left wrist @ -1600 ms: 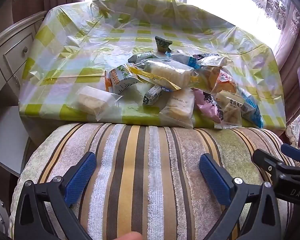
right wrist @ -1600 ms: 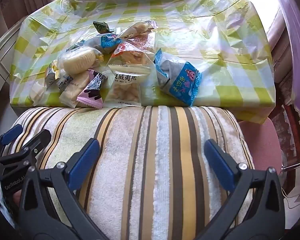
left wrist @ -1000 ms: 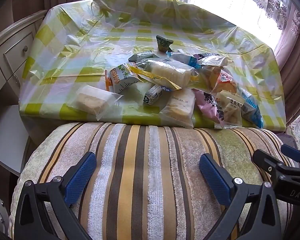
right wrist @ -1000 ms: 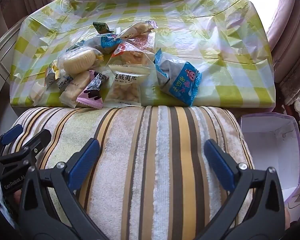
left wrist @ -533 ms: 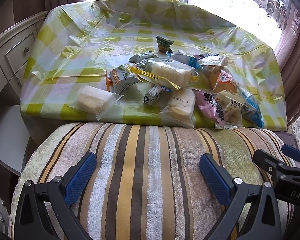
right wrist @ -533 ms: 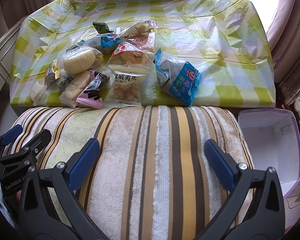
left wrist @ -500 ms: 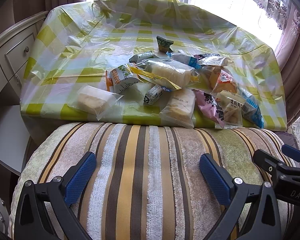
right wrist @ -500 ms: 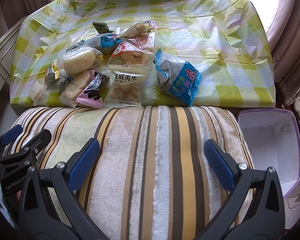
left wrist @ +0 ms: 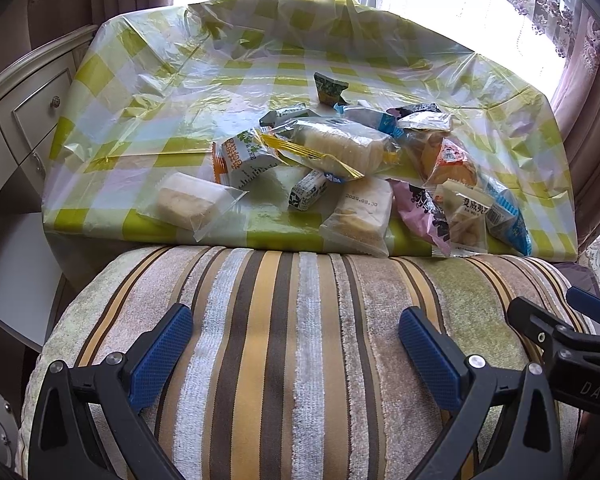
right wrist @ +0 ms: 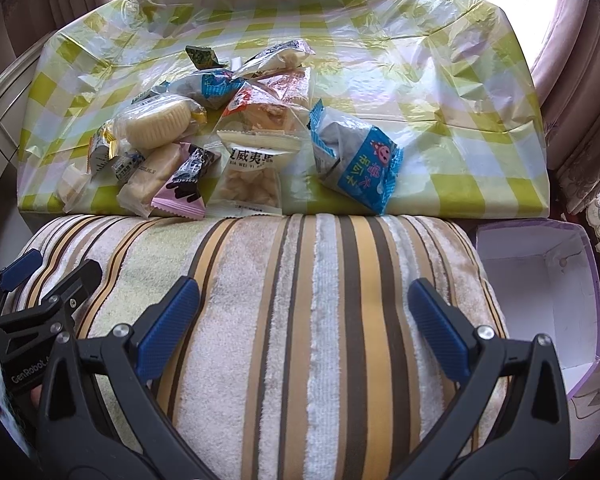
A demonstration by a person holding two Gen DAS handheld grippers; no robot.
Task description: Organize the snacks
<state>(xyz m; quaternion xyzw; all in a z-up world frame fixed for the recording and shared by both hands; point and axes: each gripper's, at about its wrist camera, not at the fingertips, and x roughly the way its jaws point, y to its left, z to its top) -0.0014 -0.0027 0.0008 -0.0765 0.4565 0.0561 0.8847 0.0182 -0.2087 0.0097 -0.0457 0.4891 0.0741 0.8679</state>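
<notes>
Several wrapped snacks lie heaped on a table under a green-checked plastic cloth. In the left wrist view a clear-wrapped cake sits at the pile's left and a pink packet at its right. The right wrist view shows a blue packet lying apart on the right and a white nut pack near the table's front edge. My left gripper and right gripper both hover open and empty over a striped cushion, short of the table.
An open purple box with a white inside stands low at the right, beside the cushion. A cream drawer unit flanks the table on the left. Curtains hang at the right. The cloth's far half holds no snacks.
The purple box came down at the right, from beside the table to the floor next to the cushion. Both grippers stayed put and open.
</notes>
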